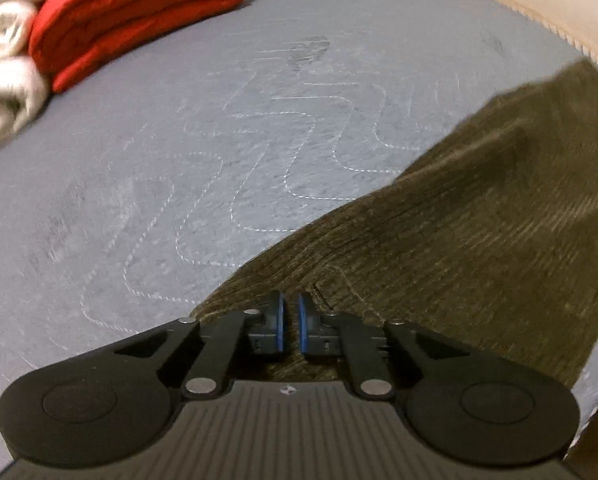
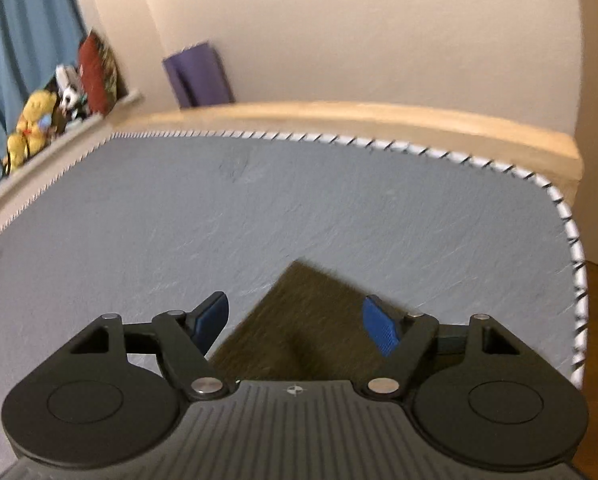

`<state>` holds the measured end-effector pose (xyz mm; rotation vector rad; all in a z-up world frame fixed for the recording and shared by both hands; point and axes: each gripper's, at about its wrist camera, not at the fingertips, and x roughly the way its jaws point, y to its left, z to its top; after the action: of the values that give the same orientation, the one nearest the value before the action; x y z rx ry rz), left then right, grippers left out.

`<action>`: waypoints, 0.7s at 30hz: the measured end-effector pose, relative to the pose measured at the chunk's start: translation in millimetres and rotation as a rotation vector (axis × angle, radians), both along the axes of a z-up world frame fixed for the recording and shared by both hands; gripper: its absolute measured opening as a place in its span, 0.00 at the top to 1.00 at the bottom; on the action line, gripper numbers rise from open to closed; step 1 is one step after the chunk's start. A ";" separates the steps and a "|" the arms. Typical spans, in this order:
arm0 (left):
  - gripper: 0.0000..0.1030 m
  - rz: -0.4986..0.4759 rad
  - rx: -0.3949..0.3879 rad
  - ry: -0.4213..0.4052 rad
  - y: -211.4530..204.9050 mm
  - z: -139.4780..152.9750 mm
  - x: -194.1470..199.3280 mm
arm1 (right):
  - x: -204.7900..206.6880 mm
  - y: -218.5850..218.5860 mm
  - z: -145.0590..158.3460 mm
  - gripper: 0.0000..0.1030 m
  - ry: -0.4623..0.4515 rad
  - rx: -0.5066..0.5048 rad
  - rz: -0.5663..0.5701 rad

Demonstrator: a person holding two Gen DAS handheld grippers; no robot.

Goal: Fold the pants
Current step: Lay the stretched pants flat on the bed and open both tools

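Olive-brown corduroy pants (image 1: 459, 232) lie on the grey quilted mattress (image 1: 179, 168), stretching from my left gripper toward the far right. My left gripper (image 1: 290, 312) has its blue pads nearly together on the near edge of the pants, pinching the fabric. In the right wrist view a corner of the pants (image 2: 299, 320) lies flat between and below the fingers. My right gripper (image 2: 295, 320) is wide open above that corner, holding nothing.
A folded red garment (image 1: 135, 16) and white fabric (image 1: 3, 76) sit at the mattress's far left. The mattress's piped edge (image 2: 571, 240) and a wooden bed frame (image 2: 379, 116) border it. Plush toys (image 2: 39, 120) sit on a ledge.
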<state>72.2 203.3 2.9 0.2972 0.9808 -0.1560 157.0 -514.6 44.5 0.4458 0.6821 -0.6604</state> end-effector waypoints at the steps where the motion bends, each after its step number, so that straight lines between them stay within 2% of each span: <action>1: 0.90 -0.006 0.024 -0.002 -4.9 0.9 -0.7 | -6.3 -16.1 -0.9 0.26 -0.003 0.006 -0.015; 3: 0.89 0.002 0.024 -0.007 -9.5 6.5 -1.9 | -24.6 -40.7 0.6 0.27 0.002 0.033 -0.036; 5: 0.73 0.012 0.000 -0.038 -9.8 17.7 -5.3 | -43.1 -57.8 -0.6 0.27 0.015 0.054 -0.048; 7: 0.61 0.017 -0.028 -0.078 -9.6 29.3 -10.5 | -63.2 -72.7 -3.4 0.27 0.041 0.081 -0.044; 10: 0.59 0.014 -0.071 -0.097 -14.7 39.7 -13.5 | -88.2 -80.2 -10.3 0.27 0.077 0.112 -0.038; 14: 0.59 -0.013 -0.129 -0.082 -24.5 44.6 -21.9 | -110.5 -83.6 -28.9 0.27 0.157 0.186 -0.013; 18: 0.59 -0.023 -0.150 -0.046 -26.8 41.3 -32.1 | -118.2 -77.2 -35.8 0.26 0.154 0.236 0.006; 21: 0.59 -0.035 -0.138 -0.015 -25.5 33.3 -40.5 | -108.9 -71.8 -41.6 0.26 0.162 0.245 0.054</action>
<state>31.7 177.8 36.2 0.1890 0.9453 -0.2520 48.1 -586.4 3.0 0.6019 0.9307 -0.5682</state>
